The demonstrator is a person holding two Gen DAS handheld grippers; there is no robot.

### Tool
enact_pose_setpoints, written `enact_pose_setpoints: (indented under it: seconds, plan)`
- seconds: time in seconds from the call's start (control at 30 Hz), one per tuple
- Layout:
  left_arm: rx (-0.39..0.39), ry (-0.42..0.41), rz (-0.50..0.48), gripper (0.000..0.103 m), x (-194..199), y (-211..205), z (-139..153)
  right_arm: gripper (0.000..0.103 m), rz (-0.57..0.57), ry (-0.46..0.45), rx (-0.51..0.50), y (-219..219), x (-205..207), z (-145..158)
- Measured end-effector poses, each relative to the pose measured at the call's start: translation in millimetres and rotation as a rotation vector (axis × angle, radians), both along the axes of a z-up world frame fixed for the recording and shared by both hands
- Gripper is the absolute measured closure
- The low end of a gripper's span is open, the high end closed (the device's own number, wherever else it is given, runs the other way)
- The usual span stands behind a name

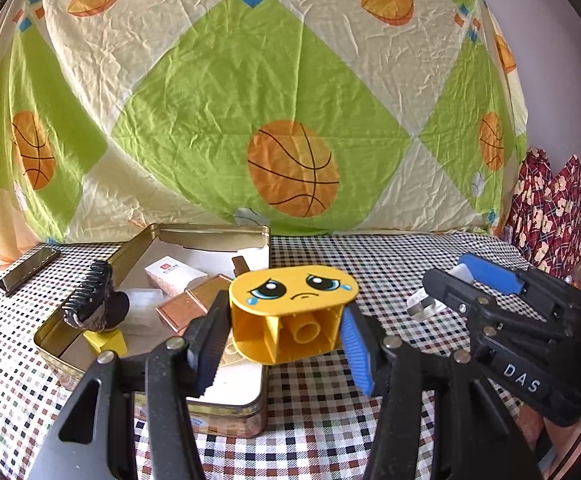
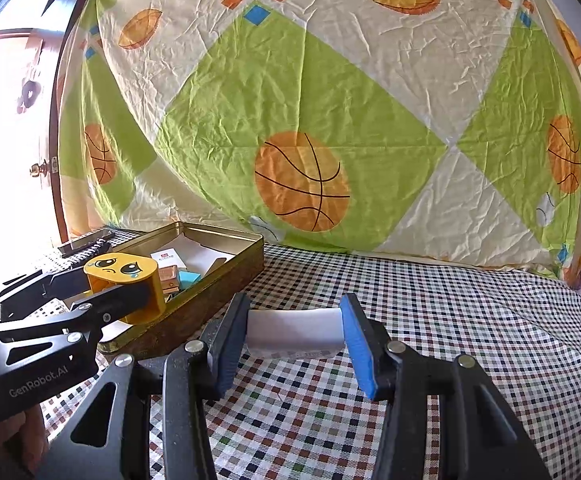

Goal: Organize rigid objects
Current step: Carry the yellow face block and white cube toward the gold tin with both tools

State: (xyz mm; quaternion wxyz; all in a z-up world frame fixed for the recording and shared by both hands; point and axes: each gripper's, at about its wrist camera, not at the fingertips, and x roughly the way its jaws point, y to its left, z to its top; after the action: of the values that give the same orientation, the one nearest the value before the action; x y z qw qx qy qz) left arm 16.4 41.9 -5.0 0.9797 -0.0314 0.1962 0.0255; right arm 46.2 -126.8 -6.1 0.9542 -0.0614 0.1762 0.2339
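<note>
Two objects are gripped: a yellow block with a crying face [image 1: 293,312] is clamped by the left gripper [image 1: 286,344] above the near edge of the gold tin [image 1: 218,234], while a white block [image 2: 293,330] is pinched by the right gripper [image 2: 293,336] over the checked tablecloth [image 2: 450,320]

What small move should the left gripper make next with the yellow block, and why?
Probably ease forward and left, then lower. The left gripper holds the yellow crying-face block clamped in its jaws, off the cloth beside the near corner of the open tin, which already holds other pieces.
</note>
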Motion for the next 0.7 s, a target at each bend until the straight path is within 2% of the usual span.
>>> enact_pose_setpoints:
  seconds: [0.7]
  plan:
    - [-0.031,-0.001,0.051,0.051,-12.5,28.0,-0.7,0.053,0.042,0.009,0.012,18.3,-11.1,-2.2]
